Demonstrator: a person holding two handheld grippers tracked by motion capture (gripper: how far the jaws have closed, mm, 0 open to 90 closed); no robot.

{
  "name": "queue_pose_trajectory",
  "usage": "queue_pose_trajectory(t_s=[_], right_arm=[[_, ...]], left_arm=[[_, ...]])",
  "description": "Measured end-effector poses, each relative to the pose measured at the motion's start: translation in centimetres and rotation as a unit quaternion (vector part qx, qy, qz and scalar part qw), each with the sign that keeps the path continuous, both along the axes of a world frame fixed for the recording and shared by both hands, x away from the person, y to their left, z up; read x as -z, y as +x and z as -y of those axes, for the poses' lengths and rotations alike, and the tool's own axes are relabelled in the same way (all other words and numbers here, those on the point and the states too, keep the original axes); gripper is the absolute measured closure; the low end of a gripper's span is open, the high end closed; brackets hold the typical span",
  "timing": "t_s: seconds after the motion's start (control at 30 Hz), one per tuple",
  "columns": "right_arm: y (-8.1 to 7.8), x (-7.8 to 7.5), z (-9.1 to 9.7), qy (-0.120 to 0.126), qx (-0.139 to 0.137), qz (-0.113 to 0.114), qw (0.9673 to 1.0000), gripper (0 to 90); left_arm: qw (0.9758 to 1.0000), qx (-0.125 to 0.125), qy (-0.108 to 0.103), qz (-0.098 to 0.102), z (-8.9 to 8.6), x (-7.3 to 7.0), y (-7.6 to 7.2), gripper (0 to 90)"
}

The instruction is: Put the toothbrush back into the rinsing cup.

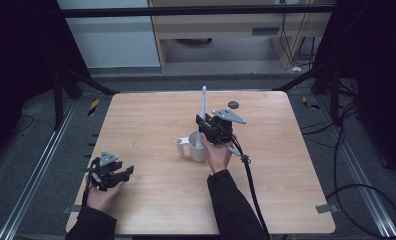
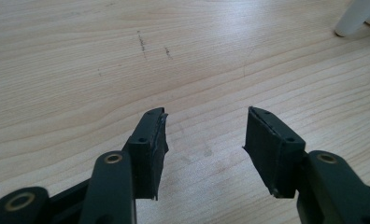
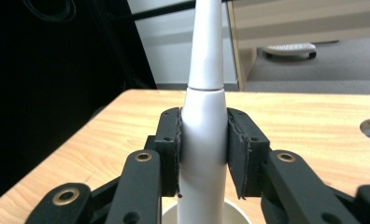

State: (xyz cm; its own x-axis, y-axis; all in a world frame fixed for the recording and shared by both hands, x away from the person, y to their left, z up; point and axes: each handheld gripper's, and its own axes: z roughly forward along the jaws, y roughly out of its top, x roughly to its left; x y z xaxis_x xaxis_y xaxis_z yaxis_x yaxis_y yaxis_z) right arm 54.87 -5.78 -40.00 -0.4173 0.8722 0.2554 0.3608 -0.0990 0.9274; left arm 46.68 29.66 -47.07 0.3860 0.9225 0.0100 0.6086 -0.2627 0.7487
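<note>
A white electric toothbrush (image 1: pixel 202 107) stands upright with its lower end inside a white mug (image 1: pixel 198 150) near the table's middle. My right gripper (image 1: pixel 204 127) is shut on the toothbrush body just above the mug rim. In the right gripper view both pads press on the toothbrush handle (image 3: pixel 204 130), and the mug rim (image 3: pixel 239 210) shows below it. My left gripper (image 1: pixel 123 175) rests low at the front left of the table. Its jaws are open with nothing between them (image 2: pixel 206 135), and the mug's handle (image 2: pixel 356 16) lies far off at the upper right.
A small dark round disc (image 1: pixel 233 104) lies on the wooden table (image 1: pixel 151 115) behind the right gripper. The right gripper's black cable (image 1: pixel 251 185) trails toward the front edge. Metal rails and cables run along the floor on both sides.
</note>
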Motion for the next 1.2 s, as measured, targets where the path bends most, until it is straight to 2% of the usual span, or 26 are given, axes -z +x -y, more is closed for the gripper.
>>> queue_pose_trajectory(t_s=[0.2, 0.27, 0.6, 0.97, 1.2], right_arm=[[0.0, 0.7, 0.0, -0.010, -0.004, -0.016, 0.9998, 67.5], [0.1, 1.0, -0.1, -0.020, -0.009, -0.032, 0.9992, 67.4], [0.0, 1.9, 0.0, -0.040, -0.014, -0.057, 0.9975, 67.4], [0.2, 2.5, 0.2, -0.053, -0.013, -0.070, 0.9961, 67.1], [0.2, 2.6, 0.3, -0.062, -0.012, -0.061, 0.9961, 64.6]], left_arm=[[1.0000, 0.000, 0.000, 0.000, 0.0, 0.0, 0.0, 47.4], [1.0000, 0.000, 0.000, 0.000, 0.0, 0.0, 0.0, 47.4], [1.0000, 0.001, 0.002, 0.000, 0.0, 0.0, 0.0, 47.4], [1.0000, 0.001, 0.003, -0.001, 0.0, 0.0, 0.0, 47.4], [1.0000, 0.001, 0.003, -0.001, 0.0, 0.0, 0.0, 47.4]])
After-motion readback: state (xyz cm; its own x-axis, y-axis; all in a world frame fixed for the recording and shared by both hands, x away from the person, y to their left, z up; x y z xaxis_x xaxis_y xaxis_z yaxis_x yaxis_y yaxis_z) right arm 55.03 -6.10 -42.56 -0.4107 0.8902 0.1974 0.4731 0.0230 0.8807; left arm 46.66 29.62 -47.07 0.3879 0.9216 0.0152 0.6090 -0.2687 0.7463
